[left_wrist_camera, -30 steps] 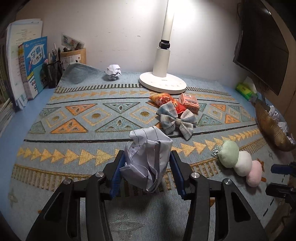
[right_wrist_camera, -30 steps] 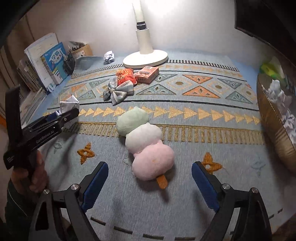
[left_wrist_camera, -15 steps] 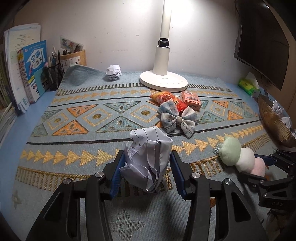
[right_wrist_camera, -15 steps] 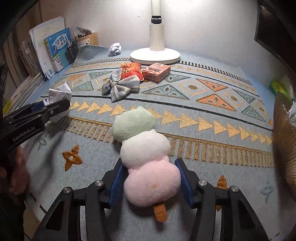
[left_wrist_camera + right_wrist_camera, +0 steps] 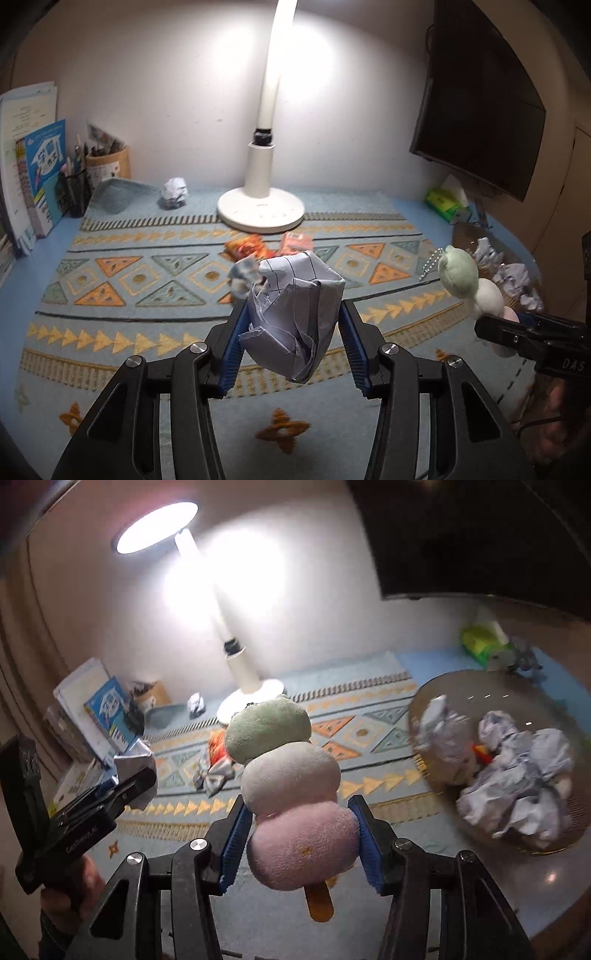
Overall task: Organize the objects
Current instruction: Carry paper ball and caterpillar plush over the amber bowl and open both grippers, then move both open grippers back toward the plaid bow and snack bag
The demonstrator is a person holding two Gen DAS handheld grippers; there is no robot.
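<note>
My left gripper (image 5: pixel 291 332) is shut on a crumpled sheet of lined paper (image 5: pixel 295 295), held up above the patterned mat (image 5: pixel 147 266). Between the blue pads of my right gripper (image 5: pixel 299 834) sits the pink lowest ball of a three-ball plush dumpling skewer (image 5: pixel 291 775), and the gripper is shut on it. The plush is clear of the mat, with its green ball on top and its orange stick hanging below. The left wrist view shows the plush (image 5: pixel 458 273) at the right edge. A golden basket (image 5: pixel 424 716) of crumpled paper balls (image 5: pixel 517 775) stands to the right of the plush.
A white lamp base (image 5: pixel 260 212) stands at the back of the mat, with a paper ball (image 5: pixel 174 192) to its left. An orange snack packet (image 5: pixel 245 249), a pink box (image 5: pixel 297 242) and a plaid bow (image 5: pixel 218 773) lie mid-mat. Books (image 5: pixel 40 177) line the left, a dark monitor (image 5: pixel 480 110) the right.
My right gripper shut on the plush skewer and lifted it off the mat, turning towards the basket. The left gripper rose with the crumpled paper still in it.
</note>
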